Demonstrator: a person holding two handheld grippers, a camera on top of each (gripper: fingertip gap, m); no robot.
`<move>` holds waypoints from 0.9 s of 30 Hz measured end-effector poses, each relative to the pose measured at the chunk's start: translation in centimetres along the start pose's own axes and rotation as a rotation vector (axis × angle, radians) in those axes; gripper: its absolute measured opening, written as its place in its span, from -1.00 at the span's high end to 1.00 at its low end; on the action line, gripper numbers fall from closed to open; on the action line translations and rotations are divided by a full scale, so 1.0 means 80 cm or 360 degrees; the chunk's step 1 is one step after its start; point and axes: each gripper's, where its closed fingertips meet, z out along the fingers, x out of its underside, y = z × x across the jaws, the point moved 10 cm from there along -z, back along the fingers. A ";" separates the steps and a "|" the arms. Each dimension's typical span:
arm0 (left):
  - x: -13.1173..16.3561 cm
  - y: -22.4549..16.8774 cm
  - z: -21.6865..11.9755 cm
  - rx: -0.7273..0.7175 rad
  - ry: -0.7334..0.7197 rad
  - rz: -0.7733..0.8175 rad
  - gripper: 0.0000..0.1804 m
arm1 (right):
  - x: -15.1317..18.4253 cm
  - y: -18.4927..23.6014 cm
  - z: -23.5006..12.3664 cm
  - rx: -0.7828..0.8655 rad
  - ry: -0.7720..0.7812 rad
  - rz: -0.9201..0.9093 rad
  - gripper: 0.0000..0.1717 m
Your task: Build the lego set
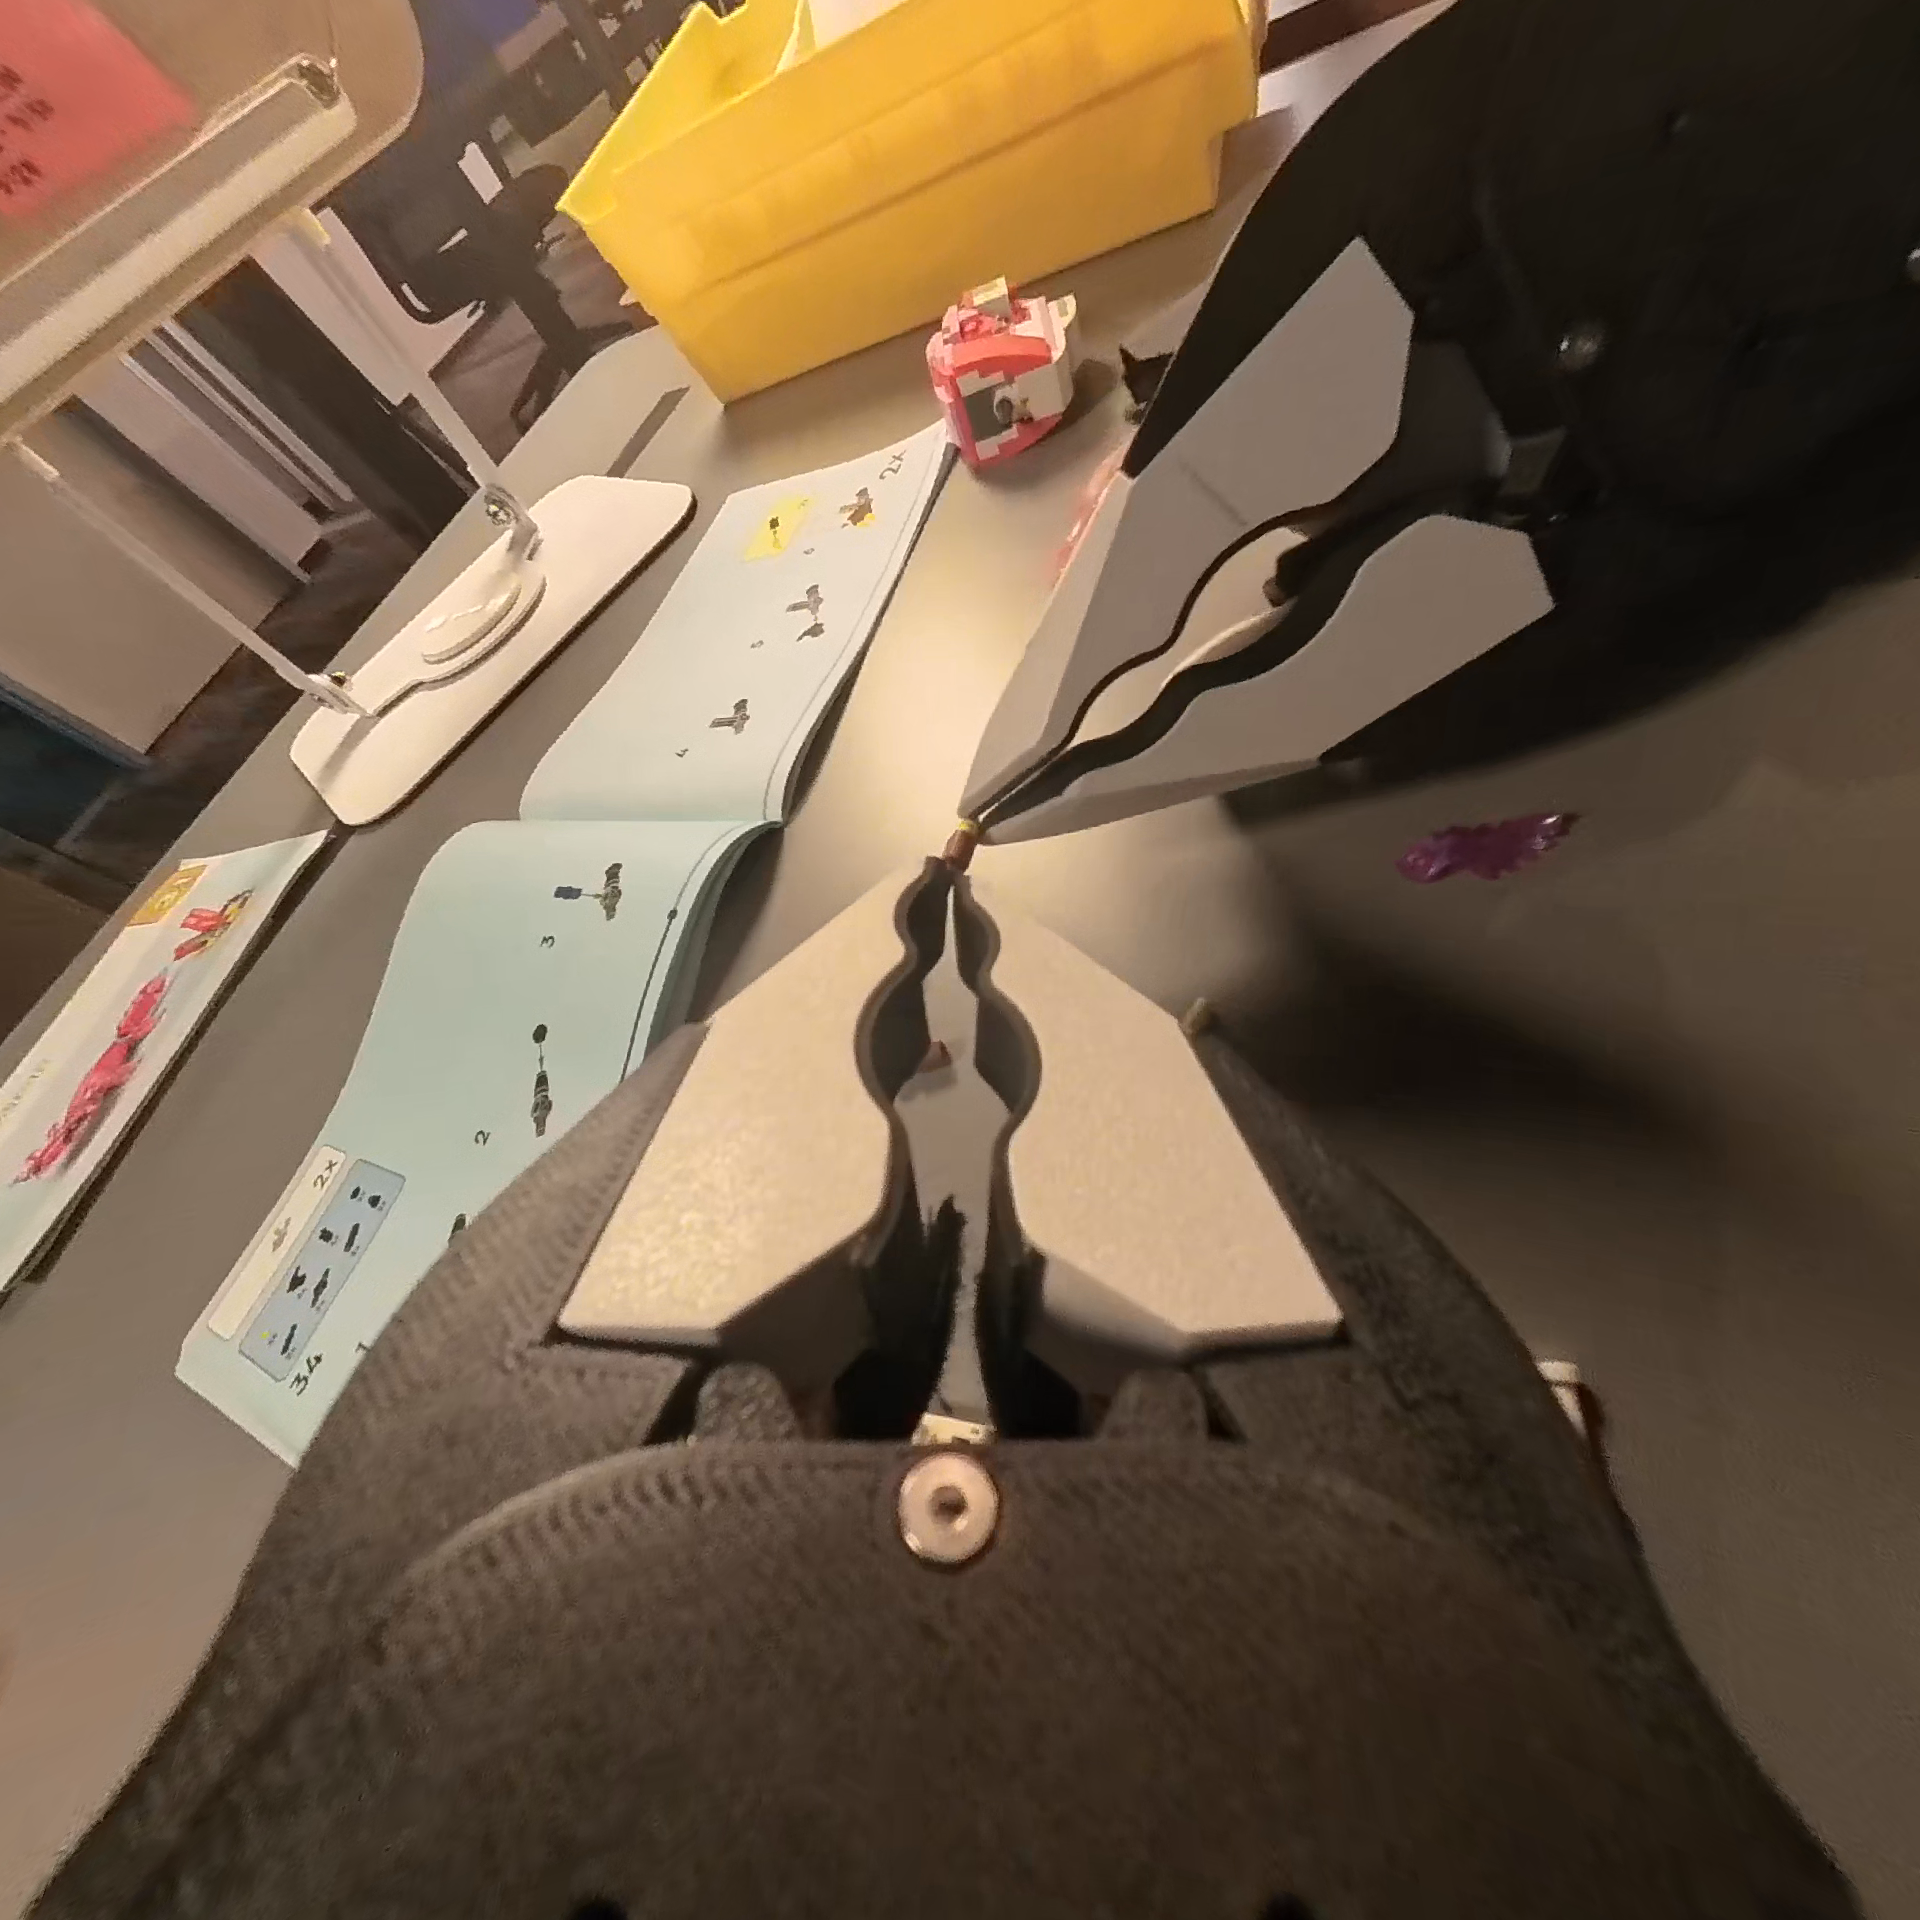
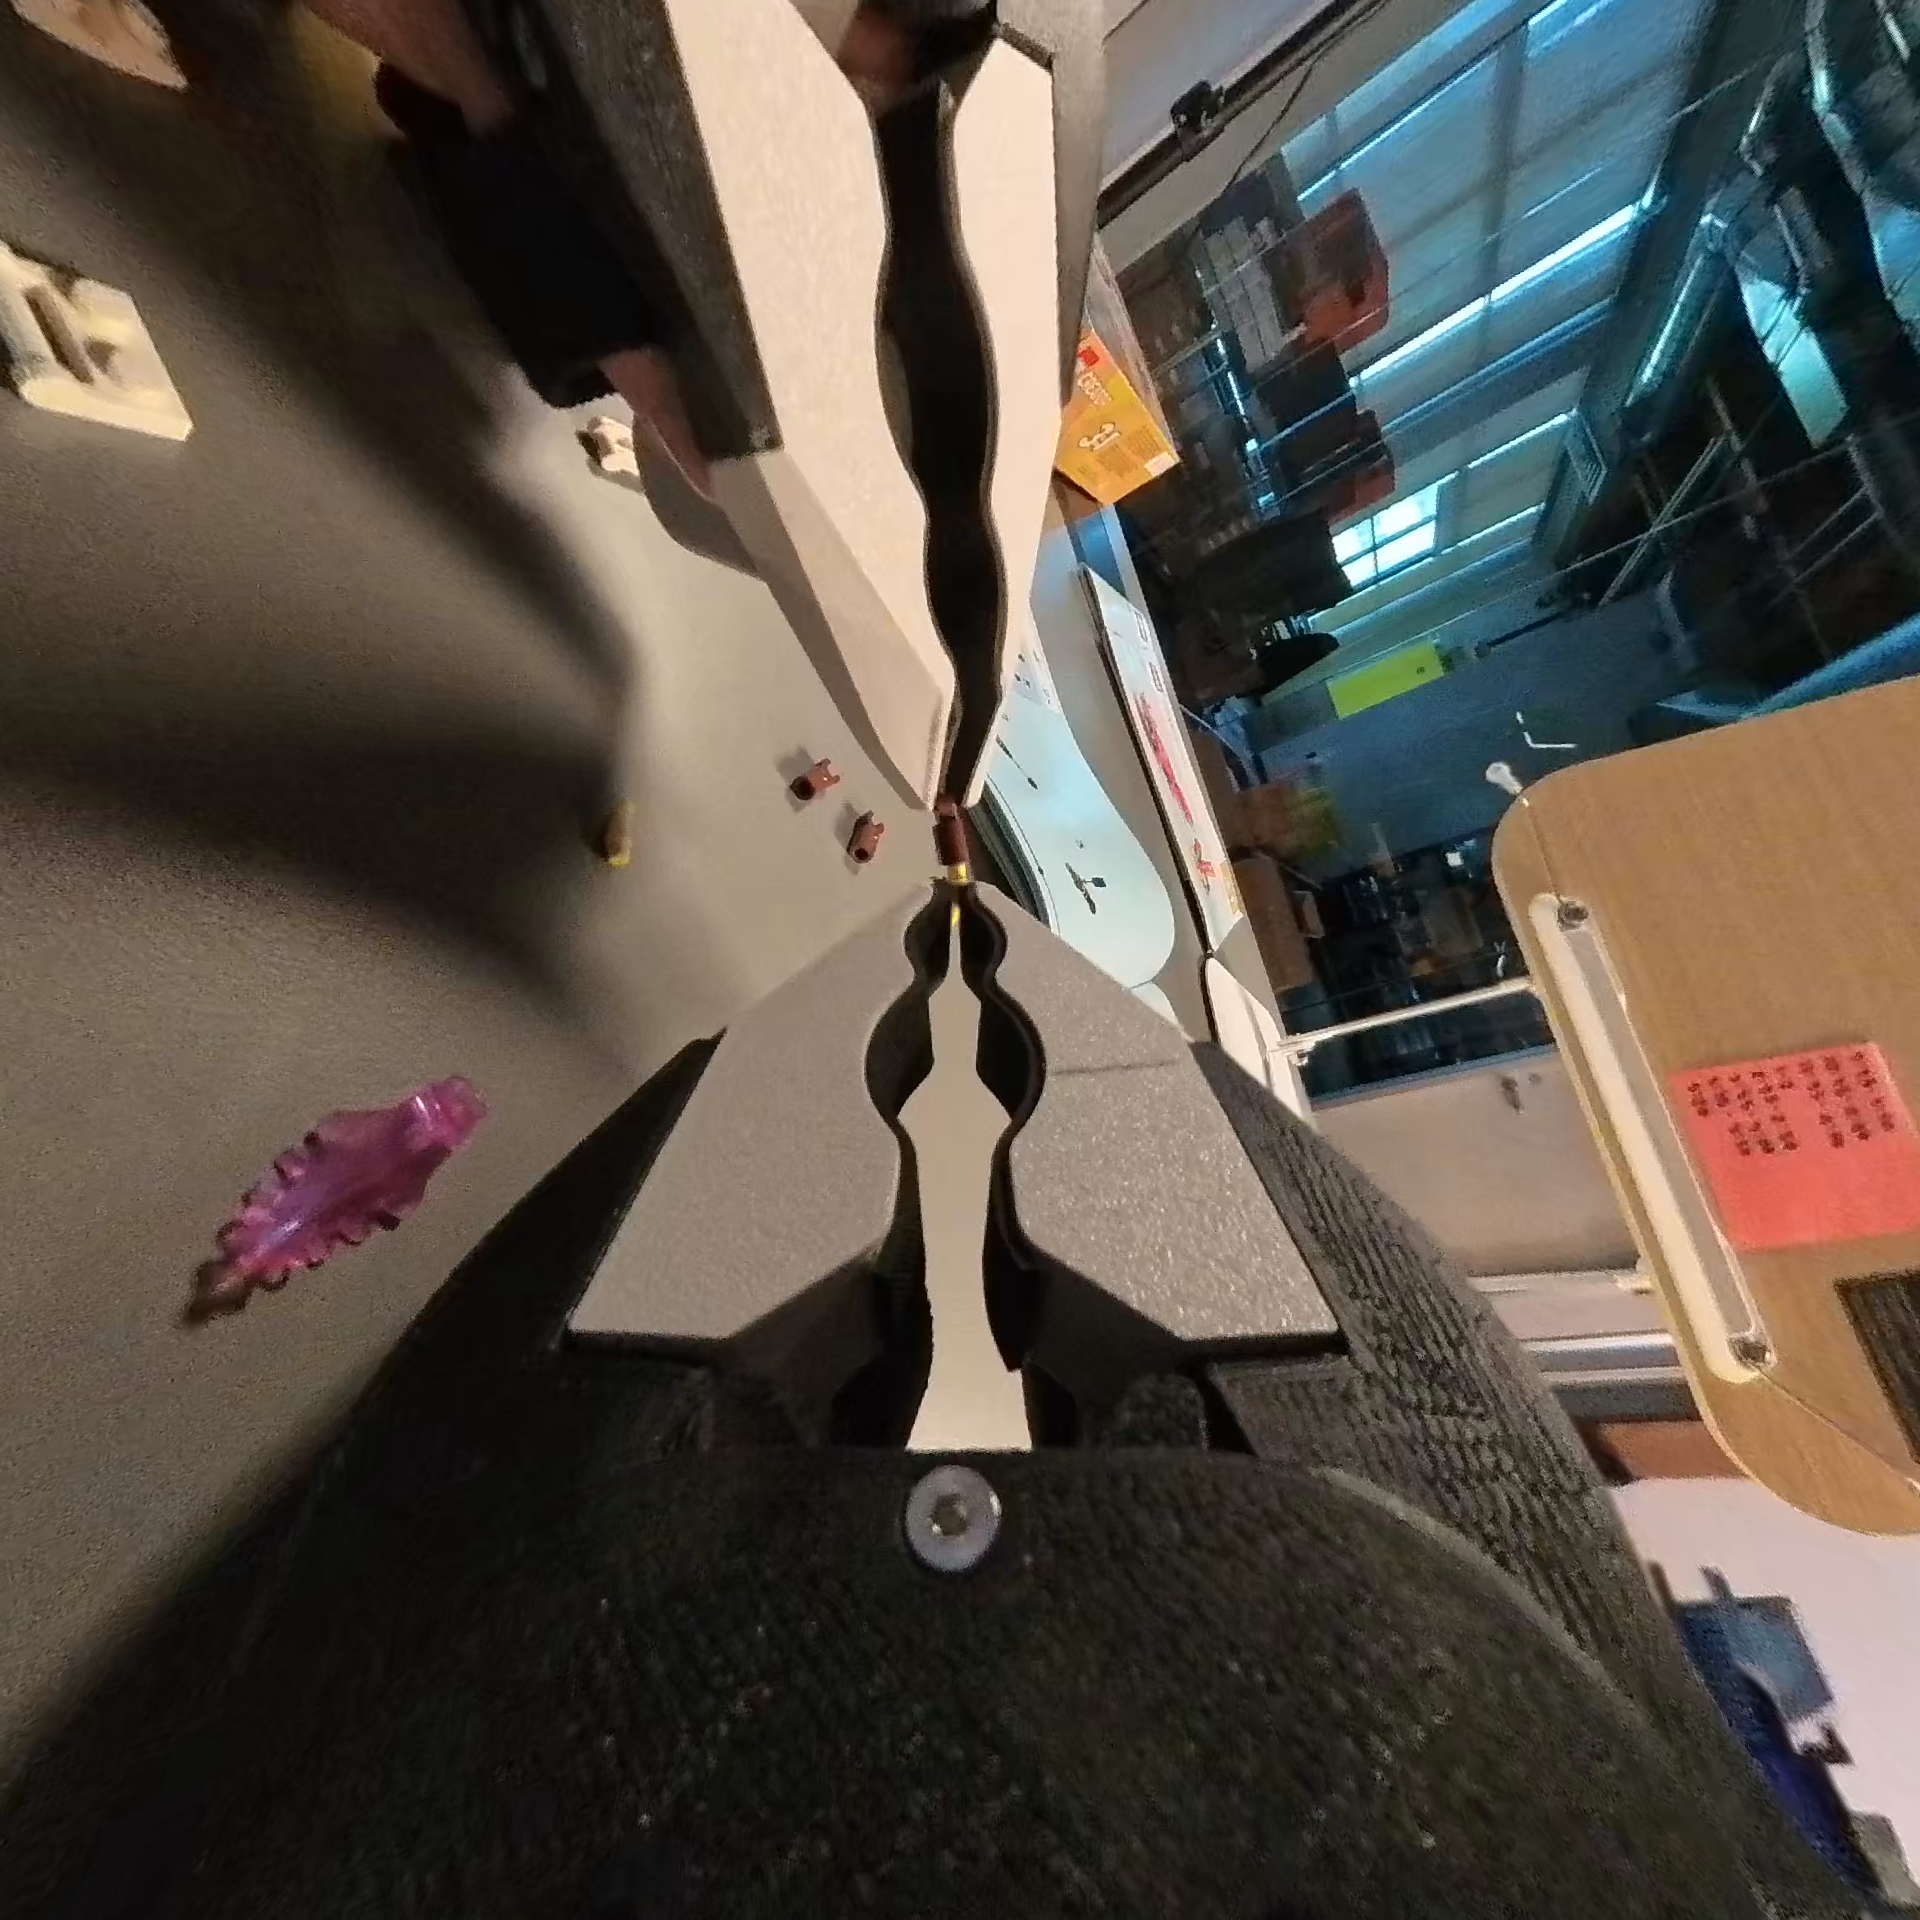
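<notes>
My left gripper (image 1: 948, 883) is shut on the brown end of a tiny brown brick piece (image 1: 954, 850) and holds it above the grey table (image 1: 1351, 1039). My right gripper (image 2: 956, 912) meets it tip to tip and is shut on the small yellow piece (image 2: 958, 878) at the brown piece's other end. In the left wrist view the right gripper (image 1: 982, 826) comes in from the upper right. In the right wrist view the left gripper (image 2: 951, 798) comes down from above onto the brown piece (image 2: 950, 837). The two pieces touch end to end.
Two small brown clip pieces (image 2: 816, 779) (image 2: 865, 834) and a brown-yellow piece (image 2: 616, 831) lie on the table. A purple see-through leaf piece (image 2: 343, 1184) lies to the side. An open instruction booklet (image 1: 582, 935), a pink-white brick model (image 1: 1003, 374), a yellow bin (image 1: 914, 177) and a lamp base (image 1: 499, 634) stand farther off. My two grippers' fingertips are within a few centimetres of each other.
</notes>
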 end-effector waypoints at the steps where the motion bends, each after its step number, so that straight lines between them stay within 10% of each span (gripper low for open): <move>1: 0.000 0.000 0.000 -0.0002 0.0003 -0.0007 0.99 | 0.000 0.000 0.000 0.0002 0.0004 0.0010 1.00; 16: 0.001 -0.005 0.005 0.0048 0.0108 0.0011 1.00 | 0.000 0.014 0.003 0.0006 0.0078 -0.0335 1.00; 27: 0.001 -0.001 0.004 0.0078 0.0093 -0.0062 1.00 | 0.002 0.006 0.001 -0.0080 0.0005 -0.0060 1.00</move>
